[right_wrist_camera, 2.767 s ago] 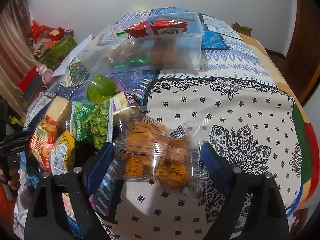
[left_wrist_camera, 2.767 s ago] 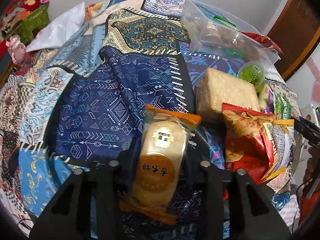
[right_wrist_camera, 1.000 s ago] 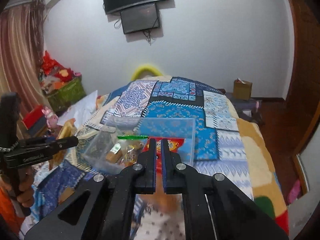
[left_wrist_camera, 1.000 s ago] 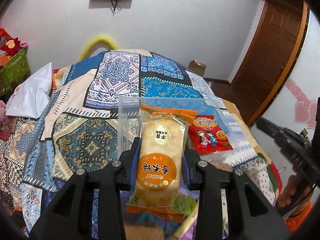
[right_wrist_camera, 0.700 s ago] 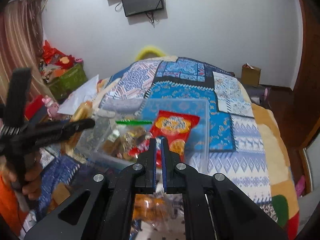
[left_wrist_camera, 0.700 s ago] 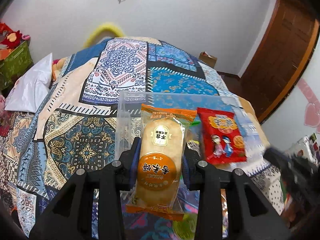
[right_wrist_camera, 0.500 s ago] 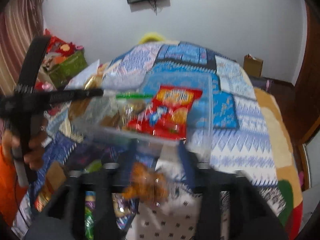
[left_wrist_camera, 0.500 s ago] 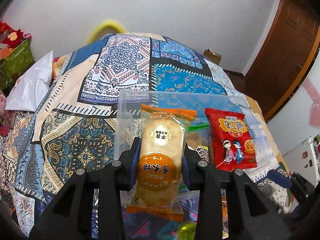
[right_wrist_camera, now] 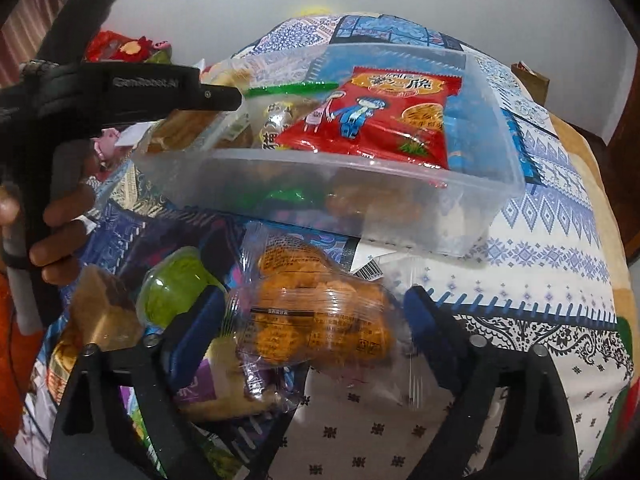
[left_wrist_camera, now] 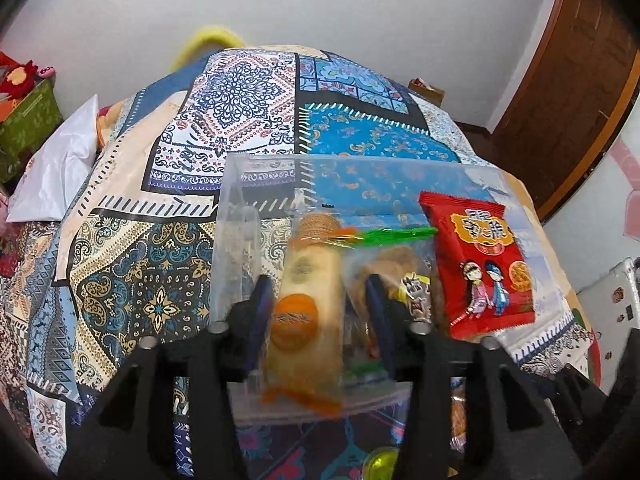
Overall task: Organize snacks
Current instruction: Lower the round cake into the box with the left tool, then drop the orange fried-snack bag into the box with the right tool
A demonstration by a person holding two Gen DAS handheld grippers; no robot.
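Over the clear box [left_wrist_camera: 232, 216], left gripper [left_wrist_camera: 318, 316] fingers open around rice cake [left_wrist_camera: 304, 308].

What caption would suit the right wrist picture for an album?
Right gripper, fingers opening, straddles a clear bag of orange snacks lying before the clear plastic box.

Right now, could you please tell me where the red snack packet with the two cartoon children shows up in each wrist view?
Left wrist view: the red snack packet stands right of centre, at the right end of the clear plastic box.
Right wrist view: the packet lies upper centre, on top of the box's contents.
Shared landmark: the green zip strip just left of the packet.
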